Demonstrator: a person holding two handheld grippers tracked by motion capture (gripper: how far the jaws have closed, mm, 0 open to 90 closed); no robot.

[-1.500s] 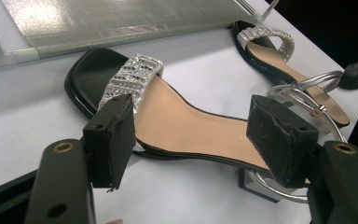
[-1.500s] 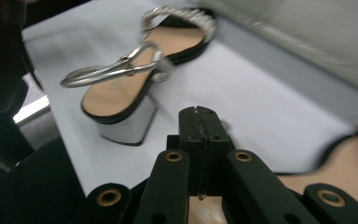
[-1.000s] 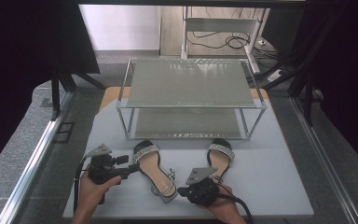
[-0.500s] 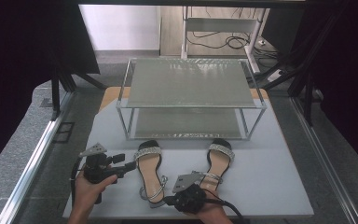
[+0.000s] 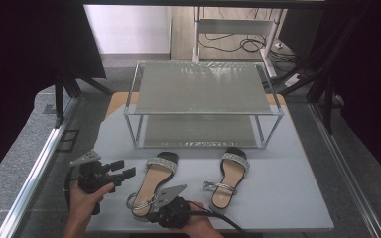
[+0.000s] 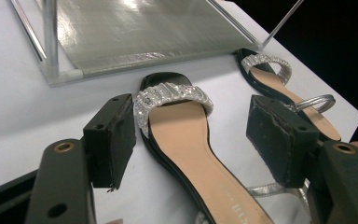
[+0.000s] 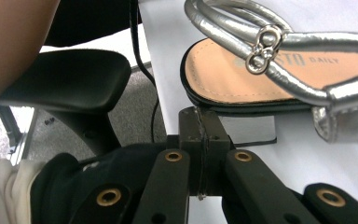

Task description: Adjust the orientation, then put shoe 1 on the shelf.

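The left sandal lies flat on the table in front of the rack, the right sandal just beside it; both look light, with a stiffish flat sole and a floppy silver ankle strap, so I judge the sole edge the firmer hold. My left gripper hovers level, jaws wide apart astride the toe band (touching nothing). My right gripper, jaws pressed together and empty, points low at the left sandal's heel.

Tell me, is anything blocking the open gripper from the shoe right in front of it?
Nothing visible does. The left gripper has its jaws open, and bare white table lies beside the left sandal, which already shows between them.
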